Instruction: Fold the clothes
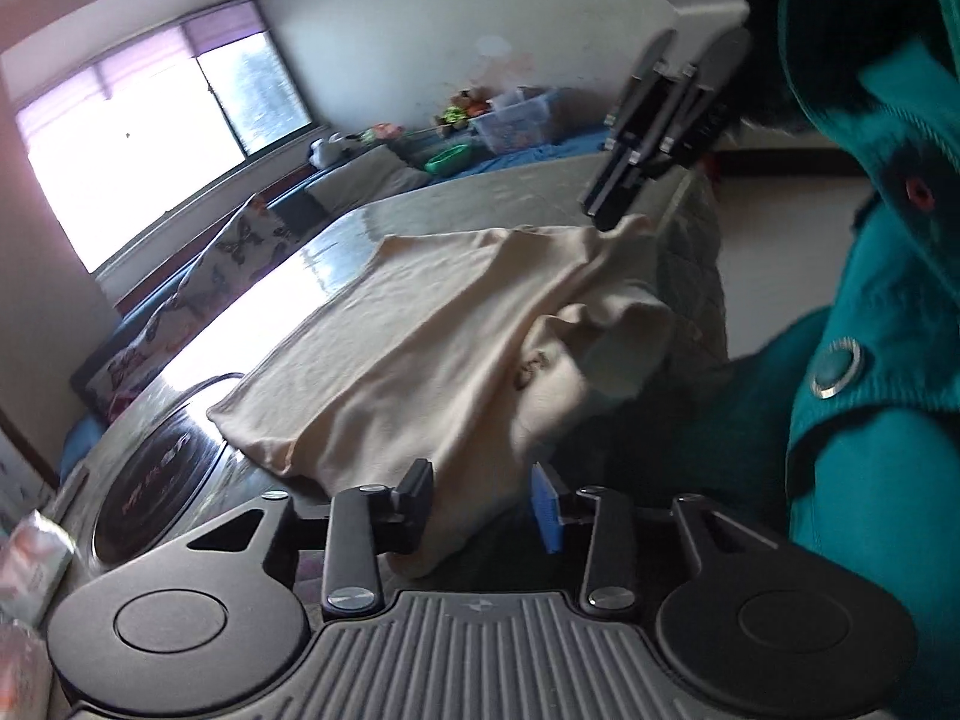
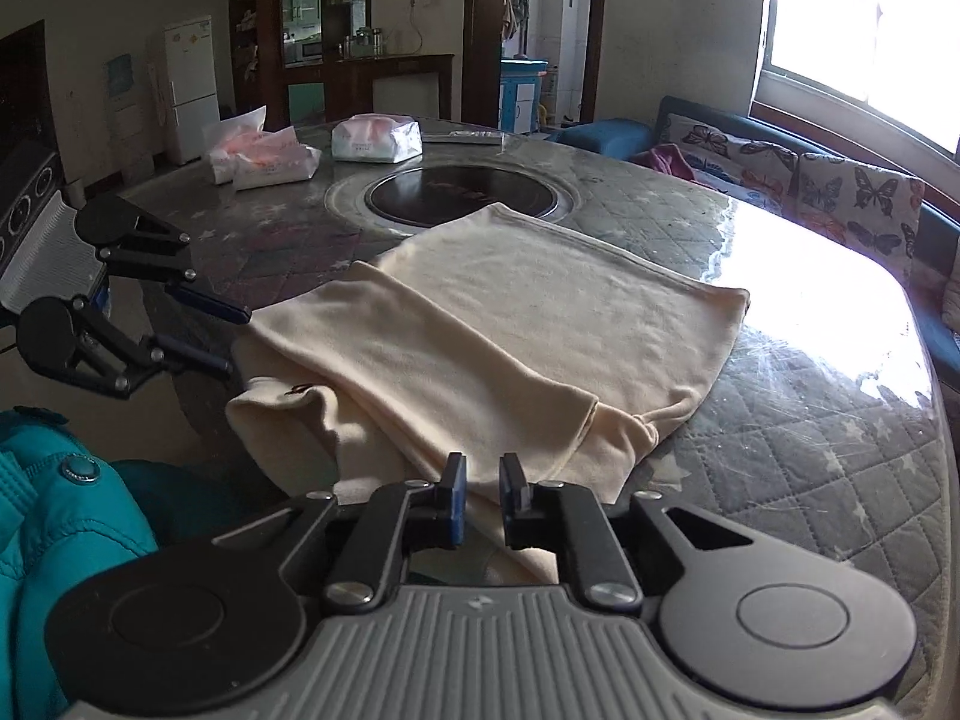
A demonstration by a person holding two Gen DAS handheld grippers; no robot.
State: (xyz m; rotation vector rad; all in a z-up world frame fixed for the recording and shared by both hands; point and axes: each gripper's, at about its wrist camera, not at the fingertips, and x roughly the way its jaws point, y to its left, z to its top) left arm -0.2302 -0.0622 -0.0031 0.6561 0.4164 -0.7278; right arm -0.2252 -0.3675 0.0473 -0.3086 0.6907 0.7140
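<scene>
A cream garment (image 2: 510,324) lies partly folded on the round table (image 2: 810,450), with one end hanging over the near edge; it also shows in the left wrist view (image 1: 408,348). My left gripper (image 1: 483,507) is open at the garment's near hanging edge, cloth between its jaws; it appears in the right wrist view (image 2: 237,339) at the garment's left edge. My right gripper (image 2: 483,495) is nearly closed on the garment's near edge; in the left wrist view (image 1: 609,210) it pinches the far corner of the cloth.
A black induction hob (image 2: 465,195) is set in the table's middle. Tissue packs (image 2: 264,156) (image 2: 377,138) lie at the far side. A butterfly-print sofa (image 2: 840,192) stands by the window. The person's teal jacket (image 2: 66,516) is close at the left.
</scene>
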